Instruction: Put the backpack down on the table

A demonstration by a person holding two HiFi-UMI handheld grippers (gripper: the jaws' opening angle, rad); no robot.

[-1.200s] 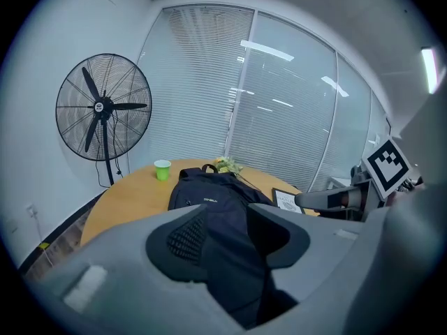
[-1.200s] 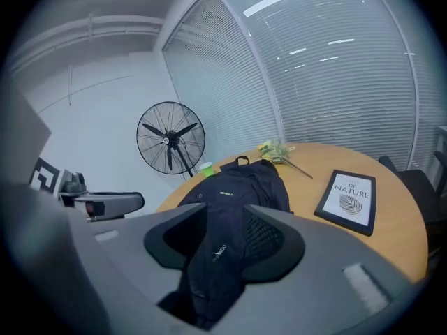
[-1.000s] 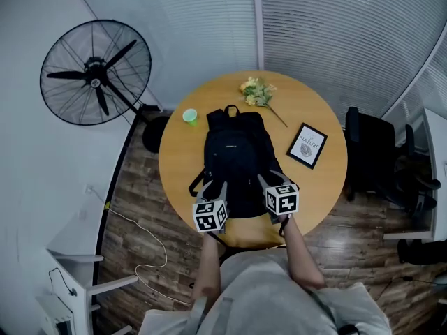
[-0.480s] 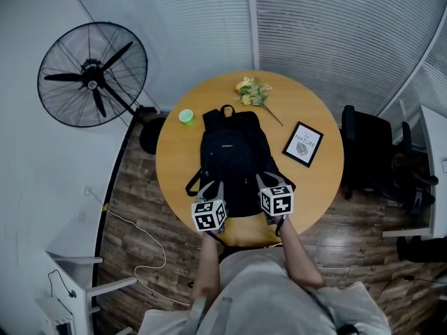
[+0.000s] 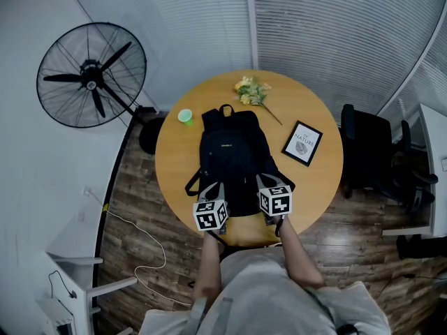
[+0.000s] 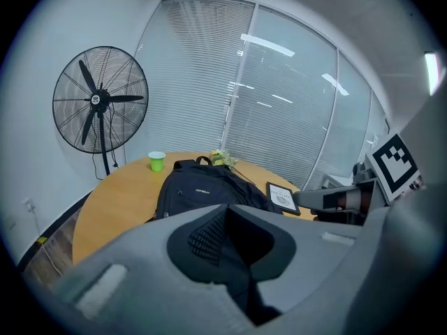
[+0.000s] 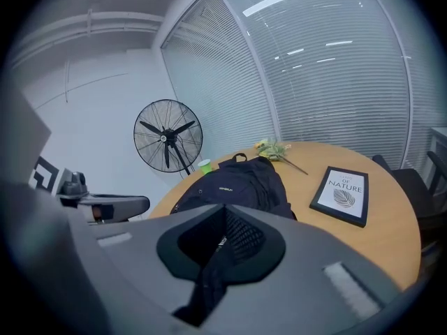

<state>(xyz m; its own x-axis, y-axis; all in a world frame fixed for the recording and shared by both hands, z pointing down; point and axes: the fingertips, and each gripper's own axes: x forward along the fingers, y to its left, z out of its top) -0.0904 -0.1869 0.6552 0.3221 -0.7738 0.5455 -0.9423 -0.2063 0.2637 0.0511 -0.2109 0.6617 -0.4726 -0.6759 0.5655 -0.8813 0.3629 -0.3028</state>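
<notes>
A black fabric backpack (image 5: pixel 232 158) lies flat on the round wooden surface (image 5: pixel 174 169), roughly at its middle. Its front panel faces up, its top handle points to the far edge and its bottom end is toward the person at the near edge.

The left tool (image 5: pixel 212 189) and the right tool (image 5: pixel 269 182) sit side by side at that near end, one at each bottom corner. Their jaws have just been closing. In the left gripper view dark backpack fabric is pinched between the closed jaws. The right gripper view shows the same, with a fold of black material and mesh clamped tight. Holding both corners probably keeps the soft bag square and under control, so neither side sags or twists.

The bag's whole length appears to rest on the surface, so the laying-down looks essentially done. The clamped corners suggest a last settling or straightening rather than a lift.

The other things stand clear of the bag, which leaves it a free strip down the middle:
- A small green cup (image 5: pixel 185 116) is to its far left.
- A bunch of yellow flowers (image 5: pixel 252 90) is just beyond the handle.
- A black-framed picture (image 5: pixel 302 144) is to its right.
</notes>
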